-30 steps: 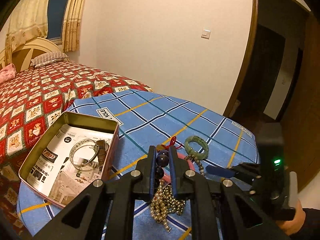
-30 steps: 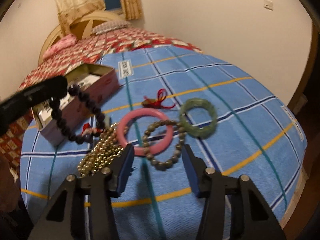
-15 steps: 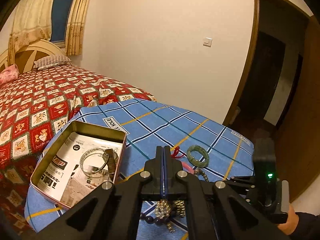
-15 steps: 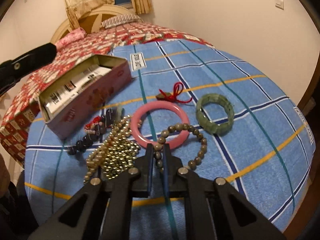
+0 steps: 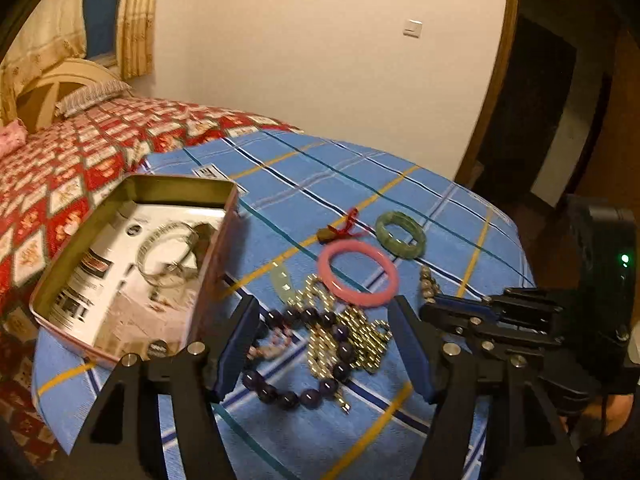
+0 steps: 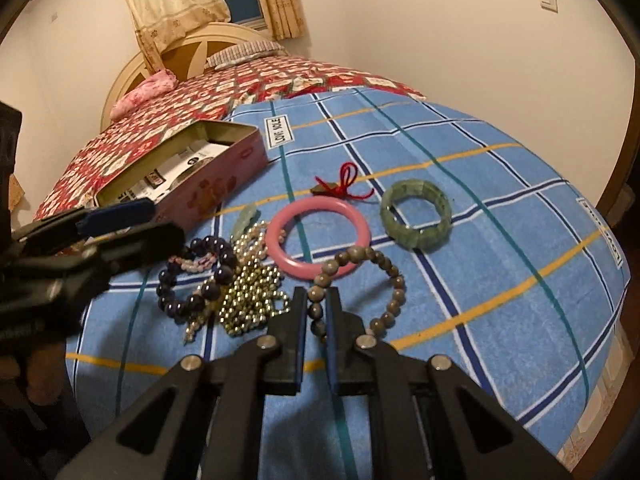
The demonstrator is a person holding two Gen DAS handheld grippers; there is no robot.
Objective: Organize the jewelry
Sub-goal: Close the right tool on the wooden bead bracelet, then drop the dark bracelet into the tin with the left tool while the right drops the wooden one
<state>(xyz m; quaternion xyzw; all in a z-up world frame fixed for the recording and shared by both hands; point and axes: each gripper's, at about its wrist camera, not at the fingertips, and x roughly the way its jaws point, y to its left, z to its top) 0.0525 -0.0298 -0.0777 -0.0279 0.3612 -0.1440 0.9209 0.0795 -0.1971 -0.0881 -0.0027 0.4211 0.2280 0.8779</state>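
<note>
My left gripper (image 5: 324,320) hangs low over the blue checked cloth, its jaws opening wide. Between them, untouched, lie the dark purple bead bracelet (image 5: 276,394) and a heap of gold bead chain (image 5: 360,340). My right gripper (image 6: 318,312) is shut on the near side of the brown bead bracelet (image 6: 396,280), whose far side overlaps the pink bangle (image 6: 320,205). Beyond lie a green stone bangle (image 6: 416,240), a red-corded pendant (image 6: 344,188) and a pale jade piece (image 6: 246,220). The open tin (image 5: 180,179) at the left holds a silver bangle (image 5: 140,254).
The round table's cloth (image 6: 500,208) drops off at the right and near edges. A bed with a red patterned cover (image 5: 80,152) stands close behind the tin. A dark doorway (image 5: 560,120) opens at the right. The left gripper (image 6: 136,224) reaches in beside the purple beads.
The purple bracelet left the left gripper's jaws and fell onto the cloth. Those jaws shut empty, then opened wide and came down. The right gripper shut on the brown bracelet and stays shut.
</note>
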